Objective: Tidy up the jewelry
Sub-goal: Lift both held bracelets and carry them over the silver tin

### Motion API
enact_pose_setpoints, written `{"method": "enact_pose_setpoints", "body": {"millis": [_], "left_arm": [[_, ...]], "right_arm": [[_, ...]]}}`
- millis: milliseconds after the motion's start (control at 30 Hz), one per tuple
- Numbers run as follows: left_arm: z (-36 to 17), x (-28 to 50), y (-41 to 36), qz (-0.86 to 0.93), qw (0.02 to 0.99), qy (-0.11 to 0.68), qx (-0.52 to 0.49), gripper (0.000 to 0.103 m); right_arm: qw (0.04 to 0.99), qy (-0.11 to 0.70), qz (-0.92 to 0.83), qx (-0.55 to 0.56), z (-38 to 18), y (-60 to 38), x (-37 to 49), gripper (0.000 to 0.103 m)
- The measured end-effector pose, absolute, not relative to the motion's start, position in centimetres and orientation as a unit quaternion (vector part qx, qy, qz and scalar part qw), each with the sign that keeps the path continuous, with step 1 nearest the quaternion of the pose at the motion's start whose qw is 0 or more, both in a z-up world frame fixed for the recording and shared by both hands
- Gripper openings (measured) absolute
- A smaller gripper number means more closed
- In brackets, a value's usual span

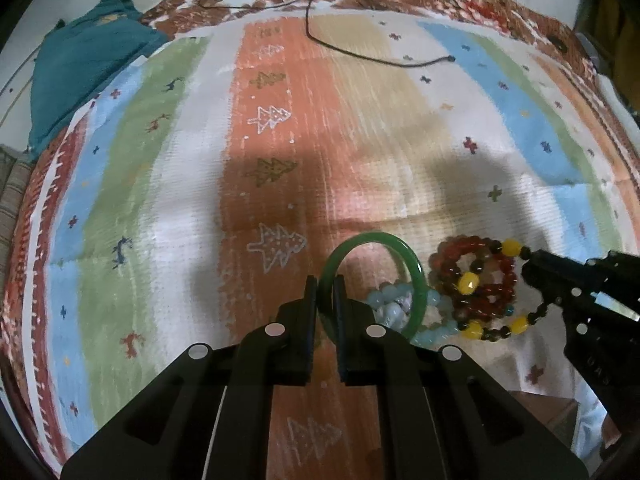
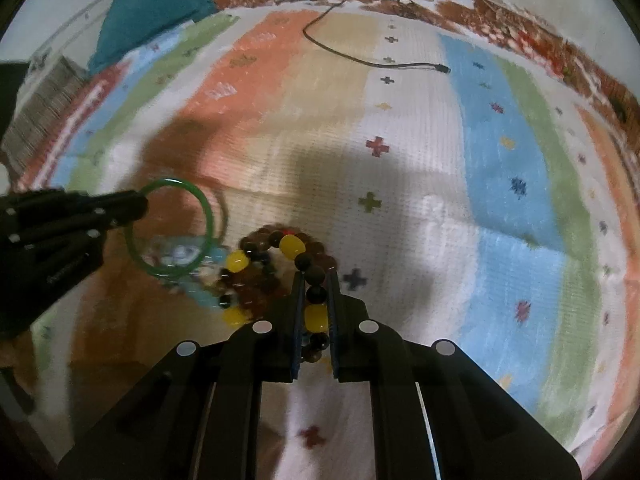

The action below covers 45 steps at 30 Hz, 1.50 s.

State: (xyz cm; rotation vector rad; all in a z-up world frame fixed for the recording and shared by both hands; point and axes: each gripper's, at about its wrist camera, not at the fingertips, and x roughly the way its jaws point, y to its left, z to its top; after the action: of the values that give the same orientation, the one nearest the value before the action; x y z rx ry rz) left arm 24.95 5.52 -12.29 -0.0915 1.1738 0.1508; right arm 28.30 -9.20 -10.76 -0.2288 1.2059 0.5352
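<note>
Both claws pinch jewelry above the striped rug (image 1: 160, 184): left claw (image 1: 325, 280) the green bangle (image 1: 416, 280), right claw (image 2: 314, 276) the dark-and-yellow bead bracelet (image 2: 292, 246).

- Lots of bare striped rug (image 1: 360, 128) ahead, wide open for a claw to pass.
- Thin black cable (image 1: 360, 54) lying far up the rug, in the way there.
- Teal cloth (image 1: 84, 56) bunched at the far left corner.
- Pile of beads close in: red bead bracelet (image 1: 476, 280) and pale blue beads (image 1: 436, 334) touching, little room between.
- Open rug to the left of the pile.
</note>
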Motion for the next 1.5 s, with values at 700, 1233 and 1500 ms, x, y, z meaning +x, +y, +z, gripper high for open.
{"method": "enact_pose_setpoints", "body": {"millis": [700,1233,1500], "left_arm": [[-6.0,19.5,4.1,0.065,0.864,0.497,-0.047,0.008],[-3.3,15.5,2.9,0.064,0.881,0.465,-0.053,0.008],[-2.5,13.7,1.6,0.055,0.889,0.452,-0.051,0.008]], "right_arm": [[0.842,0.461,0.253,-0.118,-3.9,-10.0,22.7,0.011],[0.866,0.409,0.271,-0.097,-0.3,-10.9,18.8,0.011],[0.873,0.392,0.274,-0.098,0.7,-11.3,16.8,0.011]]}}
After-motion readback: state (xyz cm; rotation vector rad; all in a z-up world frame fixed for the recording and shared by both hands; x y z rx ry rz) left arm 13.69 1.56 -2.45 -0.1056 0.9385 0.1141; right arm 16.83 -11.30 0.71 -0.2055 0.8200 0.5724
